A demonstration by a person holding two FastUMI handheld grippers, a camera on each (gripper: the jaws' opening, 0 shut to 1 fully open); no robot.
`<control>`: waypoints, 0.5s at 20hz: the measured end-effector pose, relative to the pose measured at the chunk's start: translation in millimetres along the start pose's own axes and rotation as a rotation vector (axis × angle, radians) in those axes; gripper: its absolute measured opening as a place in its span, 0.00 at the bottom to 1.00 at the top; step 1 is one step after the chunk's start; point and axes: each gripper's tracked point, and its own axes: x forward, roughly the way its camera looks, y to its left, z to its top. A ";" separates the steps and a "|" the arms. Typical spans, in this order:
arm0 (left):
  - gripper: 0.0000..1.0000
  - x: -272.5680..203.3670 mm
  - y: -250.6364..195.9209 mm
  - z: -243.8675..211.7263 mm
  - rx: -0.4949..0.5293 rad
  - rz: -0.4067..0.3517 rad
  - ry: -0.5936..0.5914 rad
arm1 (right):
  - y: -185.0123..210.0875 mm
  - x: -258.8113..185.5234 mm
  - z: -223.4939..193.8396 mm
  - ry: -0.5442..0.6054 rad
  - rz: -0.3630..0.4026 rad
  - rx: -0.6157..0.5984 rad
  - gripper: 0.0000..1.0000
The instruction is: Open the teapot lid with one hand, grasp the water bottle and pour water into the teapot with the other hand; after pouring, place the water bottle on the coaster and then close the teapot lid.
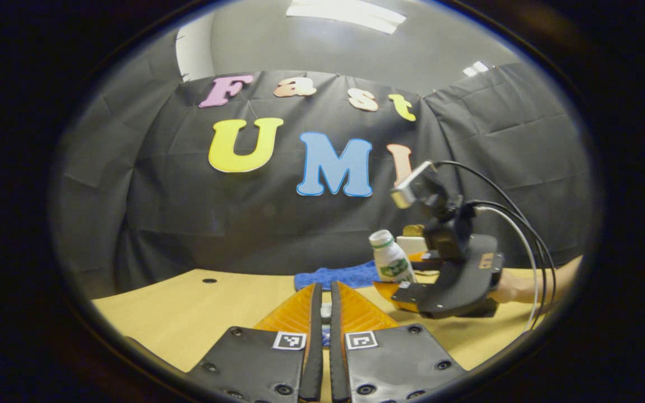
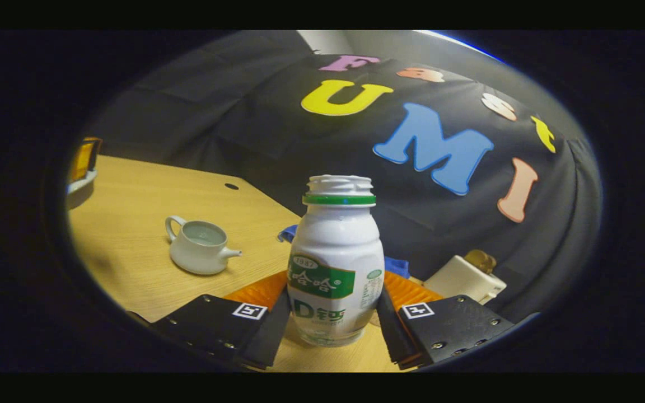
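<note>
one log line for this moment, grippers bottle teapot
left gripper: shut on something small | right gripper: shut on bottle, upright | teapot: lid off, on table | pour: not started

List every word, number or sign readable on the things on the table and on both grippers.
water bottle: a green label with printed characters, too warped to quote reliably.
right gripper: square black-and-white coded markers on its finger plates, no words.
left gripper: the same kind of markers, no words.
teapot: no text.
</note>
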 end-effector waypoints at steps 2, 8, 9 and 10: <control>0.15 24.5 4.7 7.0 -0.015 0.007 -0.002 | -7.4 -9.1 -4.3 -0.009 0.005 0.074 0.73; 0.15 91.0 21.8 -15.5 -0.021 0.019 0.054 | -35.8 -18.7 -7.1 -0.048 -0.048 0.121 0.72; 0.15 100.1 26.6 -22.7 -0.038 0.030 0.069 | -36.9 -19.8 -8.1 -0.052 -0.047 0.134 0.73; 0.15 108.9 29.3 -30.2 -0.055 0.027 0.081 | -38.9 -21.0 -8.6 -0.050 -0.047 0.148 0.72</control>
